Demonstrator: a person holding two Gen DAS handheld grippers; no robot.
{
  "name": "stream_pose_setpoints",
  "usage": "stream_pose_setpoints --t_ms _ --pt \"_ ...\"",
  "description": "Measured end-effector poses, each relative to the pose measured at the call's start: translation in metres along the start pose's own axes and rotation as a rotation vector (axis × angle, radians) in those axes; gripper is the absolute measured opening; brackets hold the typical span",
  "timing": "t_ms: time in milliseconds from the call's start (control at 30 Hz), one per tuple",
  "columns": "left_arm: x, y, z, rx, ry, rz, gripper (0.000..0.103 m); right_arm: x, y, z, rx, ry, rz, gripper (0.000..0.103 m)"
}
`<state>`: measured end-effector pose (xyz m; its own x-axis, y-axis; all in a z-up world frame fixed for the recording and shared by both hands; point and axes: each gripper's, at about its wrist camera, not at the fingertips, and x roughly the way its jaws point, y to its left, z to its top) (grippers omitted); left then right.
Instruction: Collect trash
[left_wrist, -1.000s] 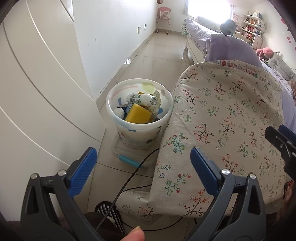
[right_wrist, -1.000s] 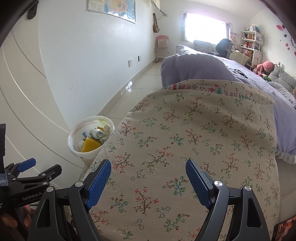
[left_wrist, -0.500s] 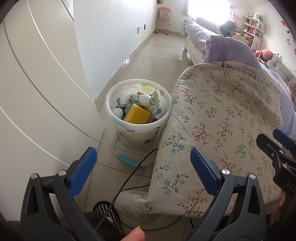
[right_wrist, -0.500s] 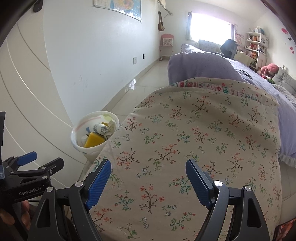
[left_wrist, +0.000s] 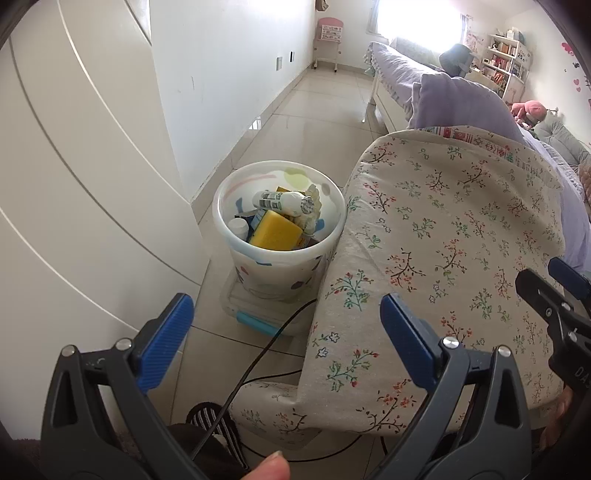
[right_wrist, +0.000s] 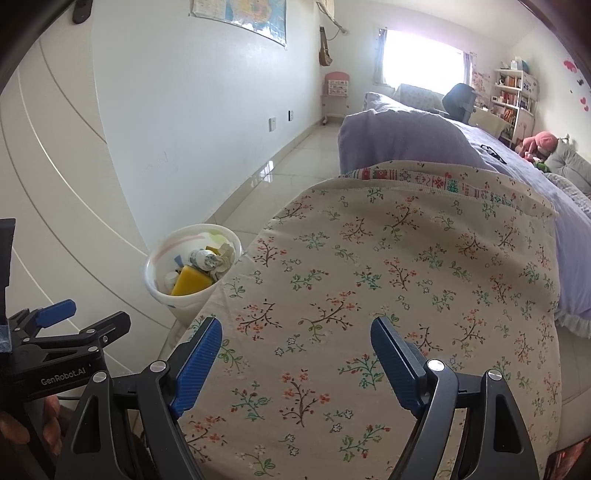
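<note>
A white bin (left_wrist: 236, 258) stands on the floor between the white wardrobe and a floral-covered table (left_wrist: 443, 236). It holds trash: a yellow sponge (left_wrist: 275, 230), a white bottle (left_wrist: 284, 201), crumpled paper. The bin also shows in the right wrist view (right_wrist: 173, 301). My left gripper (left_wrist: 286, 332) is open and empty, low over the floor in front of the bin. My right gripper (right_wrist: 295, 354) is open and empty above the floral cloth (right_wrist: 406, 277). It also shows at the right edge of the left wrist view (left_wrist: 554, 291).
A black cable (left_wrist: 266, 347) runs across the floor by a clear lid with a teal handle (left_wrist: 256, 323) under the bin. A bed with purple bedding (right_wrist: 424, 136) lies beyond the table. A white wardrobe (left_wrist: 74, 184) stands at left.
Both grippers have drawn back and tilted a little, so the view has shifted slightly. Both stay open and empty. The bin and its contents have not moved.
</note>
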<state>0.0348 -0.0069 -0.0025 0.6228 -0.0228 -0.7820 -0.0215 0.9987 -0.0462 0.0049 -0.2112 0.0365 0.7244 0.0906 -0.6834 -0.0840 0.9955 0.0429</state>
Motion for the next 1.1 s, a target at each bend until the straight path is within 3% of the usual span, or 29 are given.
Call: stream_pose_setpoints --t_ms 1100 --pt "-0.0033 -0.0030 -0.0005 0.005 -0.015 0.002 0.101 0.0048 -0.0066 -0.0001 0.014 0.019 0.001 0.084"
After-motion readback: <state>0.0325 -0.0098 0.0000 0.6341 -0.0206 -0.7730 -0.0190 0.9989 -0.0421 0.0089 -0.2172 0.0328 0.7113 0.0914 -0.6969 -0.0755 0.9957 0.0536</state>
